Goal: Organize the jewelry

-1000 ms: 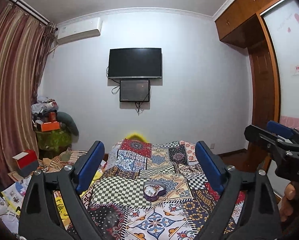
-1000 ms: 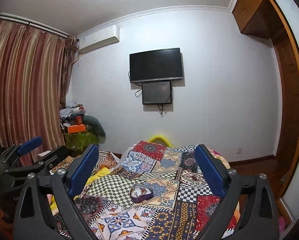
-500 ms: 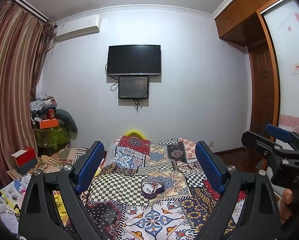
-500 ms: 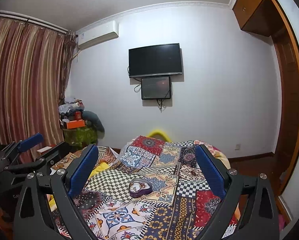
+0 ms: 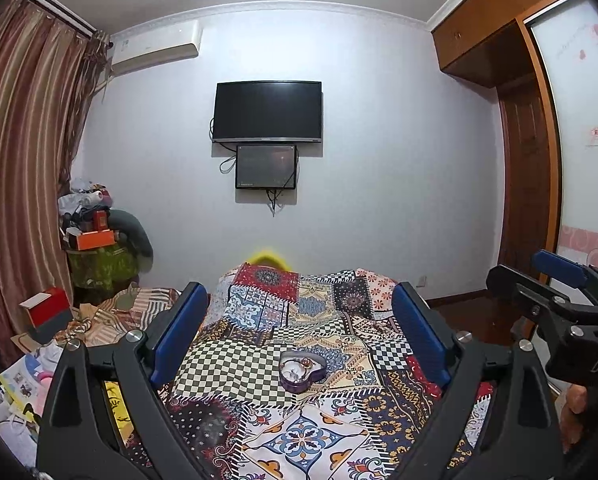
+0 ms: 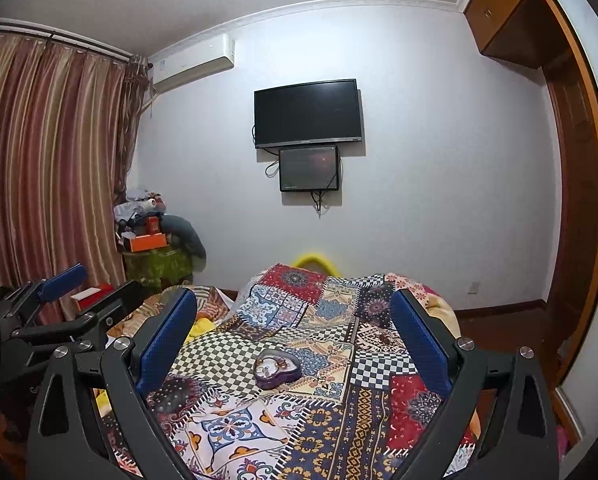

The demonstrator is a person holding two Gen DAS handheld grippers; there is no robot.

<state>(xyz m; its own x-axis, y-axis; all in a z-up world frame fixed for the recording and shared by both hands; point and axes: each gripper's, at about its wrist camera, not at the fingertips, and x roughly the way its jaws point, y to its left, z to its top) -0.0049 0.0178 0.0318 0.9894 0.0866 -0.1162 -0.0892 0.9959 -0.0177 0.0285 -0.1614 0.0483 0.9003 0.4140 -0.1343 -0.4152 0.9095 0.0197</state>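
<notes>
Left gripper: the left gripper [image 5: 299, 332], with blue-padded black fingers, is held wide apart and empty, well above the bed and well short of the box.
Right gripper: the right gripper [image 6: 295, 336] is likewise spread wide with nothing between its pads; it is also seen at the right edge of the left view [image 5: 555, 292].
Task object: a small purple heart-shaped tin box [image 5: 301, 369], lid off, rests on the colourful patchwork quilt [image 5: 299, 440] near the middle of the bed — small pale and gold pieces are visible inside, too small to be identified.
Step in hand: judged to be the approach to the box; no loose jewelry can be made out on the quilt.
Doing it well: the box should be centred between the pads before descent, and the soft quilt pressed lightly — the tin could tip or slide.
Left view only: a red-and-white carton [image 5: 45, 306] and papers beside the bed.
Right view only: the box [image 6: 277, 368] is seen left of centre, with the left gripper's side [image 6: 59, 312].
</notes>
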